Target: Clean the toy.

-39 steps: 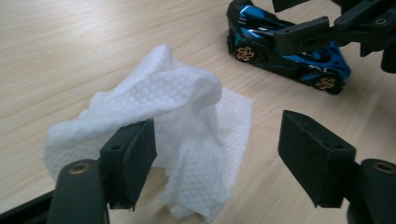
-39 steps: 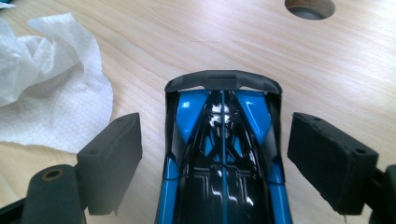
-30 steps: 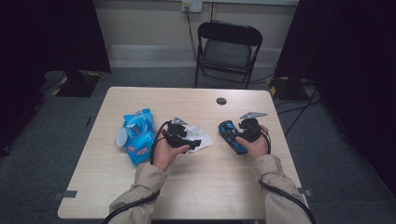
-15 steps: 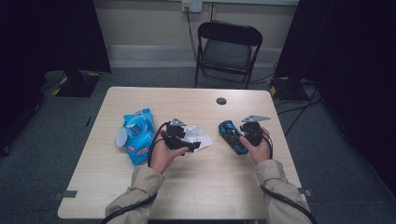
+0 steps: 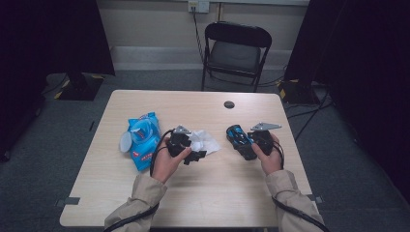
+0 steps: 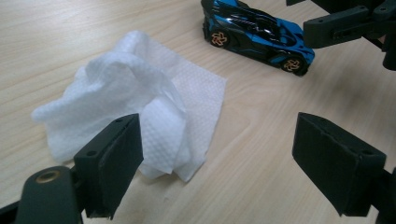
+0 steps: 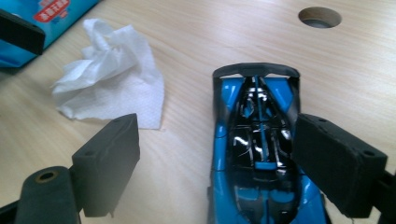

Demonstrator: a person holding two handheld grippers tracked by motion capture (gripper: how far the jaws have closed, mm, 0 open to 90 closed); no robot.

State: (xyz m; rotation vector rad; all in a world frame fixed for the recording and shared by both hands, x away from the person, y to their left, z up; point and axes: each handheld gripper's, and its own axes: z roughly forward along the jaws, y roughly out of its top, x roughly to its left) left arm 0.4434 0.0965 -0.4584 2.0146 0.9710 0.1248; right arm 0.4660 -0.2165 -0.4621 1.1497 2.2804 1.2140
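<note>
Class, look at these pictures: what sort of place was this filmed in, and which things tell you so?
Probably a recording room or lab, not a home: one bare wooden table on grey carpet, a folding chair against a plain wall, dark screens at the sides and cables trailing over the floor.

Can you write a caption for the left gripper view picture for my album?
Open left gripper hovers by a crumpled white wipe, blue toy car beyond.

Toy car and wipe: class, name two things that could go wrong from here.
The right hand-held gripper stands open, off-centre over the toy car; closing might shove it aside. The left hand-held gripper is open beside the crumpled wipe; one jaw overlaps its edge and could catch just a fold.
</note>
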